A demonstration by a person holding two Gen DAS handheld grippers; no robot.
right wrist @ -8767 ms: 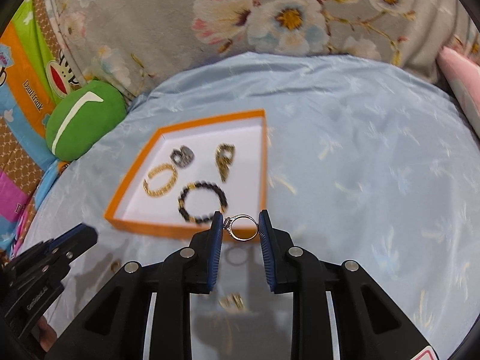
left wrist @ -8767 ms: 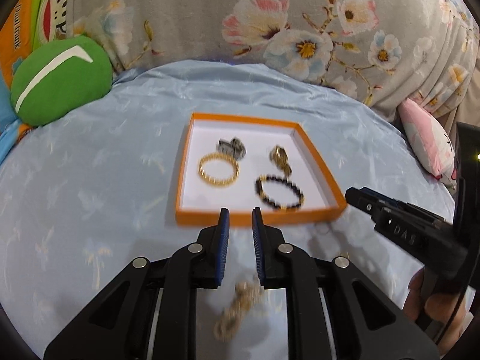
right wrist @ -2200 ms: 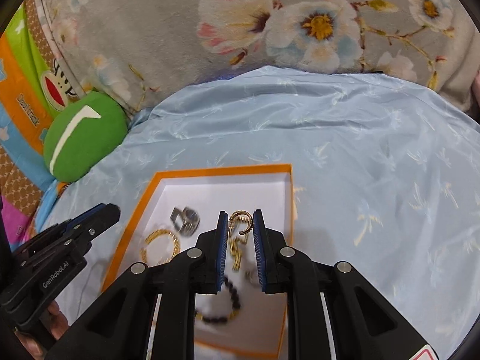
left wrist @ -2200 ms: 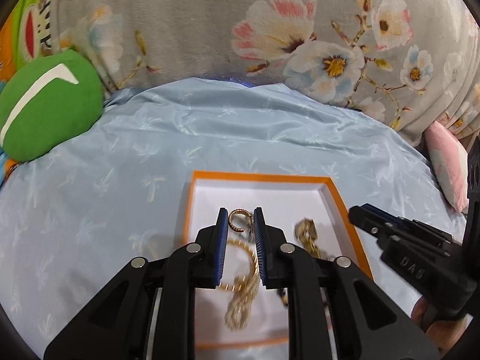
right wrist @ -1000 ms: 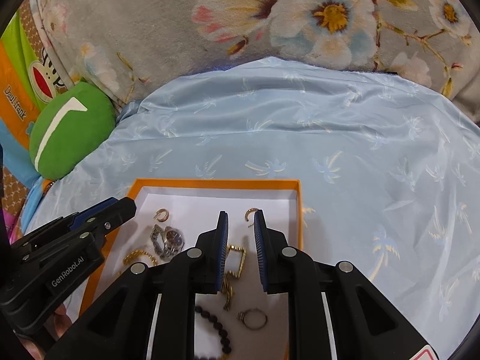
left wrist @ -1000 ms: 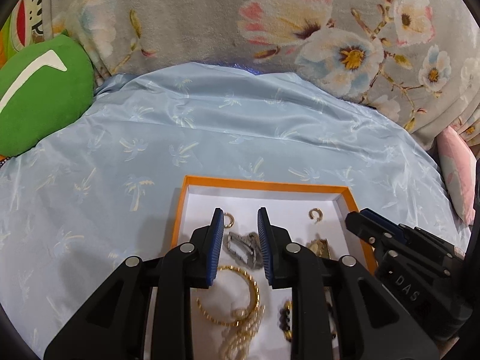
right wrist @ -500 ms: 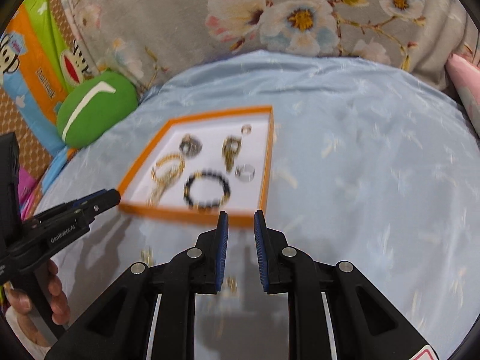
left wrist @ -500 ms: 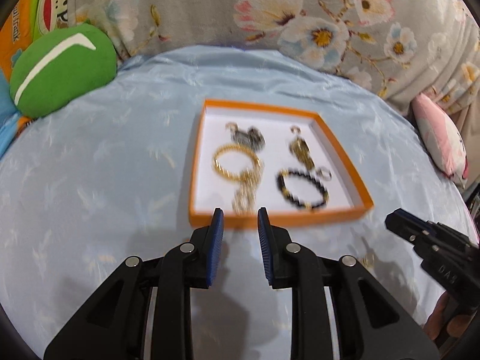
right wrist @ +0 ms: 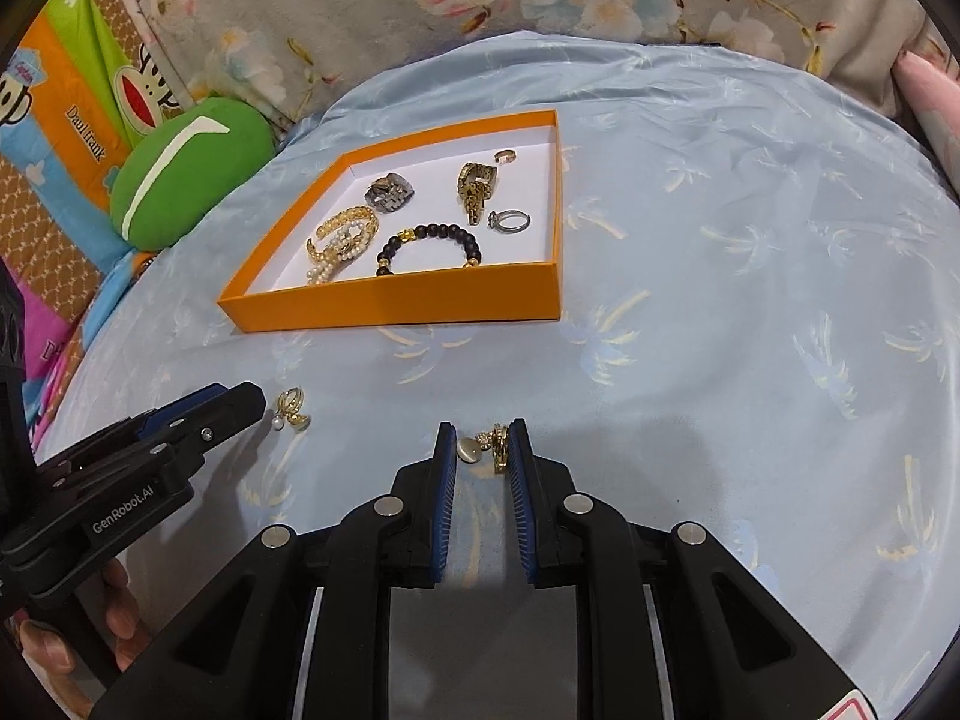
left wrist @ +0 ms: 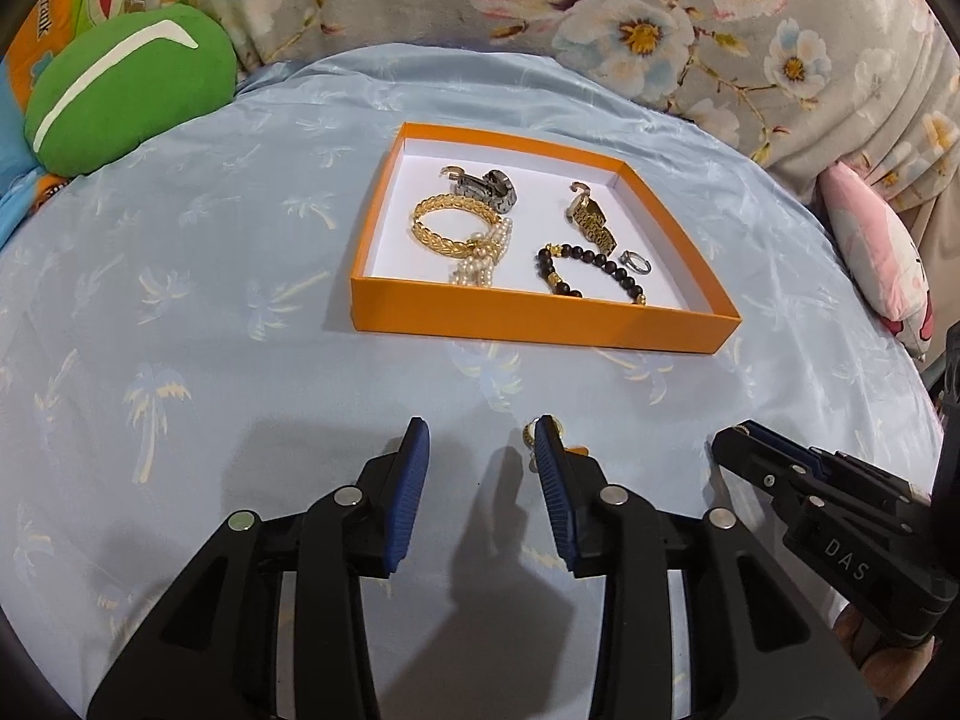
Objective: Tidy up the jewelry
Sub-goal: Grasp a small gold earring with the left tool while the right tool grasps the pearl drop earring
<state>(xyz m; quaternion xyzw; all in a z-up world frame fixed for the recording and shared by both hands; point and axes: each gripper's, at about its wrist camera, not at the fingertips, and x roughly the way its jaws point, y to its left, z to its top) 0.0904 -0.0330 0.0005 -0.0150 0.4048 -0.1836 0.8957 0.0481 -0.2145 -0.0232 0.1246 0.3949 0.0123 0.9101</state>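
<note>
Starting nearest the cameras, I list what I see.

1. My left gripper (left wrist: 478, 441): jaws spread wide, nothing between them, low over the blue palm-print cloth (left wrist: 180, 276). A small gold earring (left wrist: 530, 432) lies on the cloth just at the tip of its right finger; I cannot tell whether they touch.

2. My right gripper (right wrist: 483, 444): jaws at a narrow gap, bracketing a gold earring with a pale stone (right wrist: 489, 444) that lies on the cloth. The gold part sits against the right finger; the stone sits near the left one, not clamped.

3. Orange tray (left wrist: 540, 318), farther out, resting on the cloth, white inside. Contents, left to right from the left wrist view:
 - gold chain bangle (left wrist: 453, 225) with a pearl strand (left wrist: 483, 258) draped over its near edge
 - steel watch (left wrist: 489, 186) behind the bangle
 - gold watch (left wrist: 591, 222)
 - black bead bracelet (left wrist: 591, 273)
 - silver ring (left wrist: 636, 262) just beside the beads
 - small gold ring (right wrist: 505, 156) near the far right corner

4. Green cushion (left wrist: 120, 90), beyond the cloth at far left.

5. Floral grey blanket (left wrist: 600, 18), along the back.
</note>
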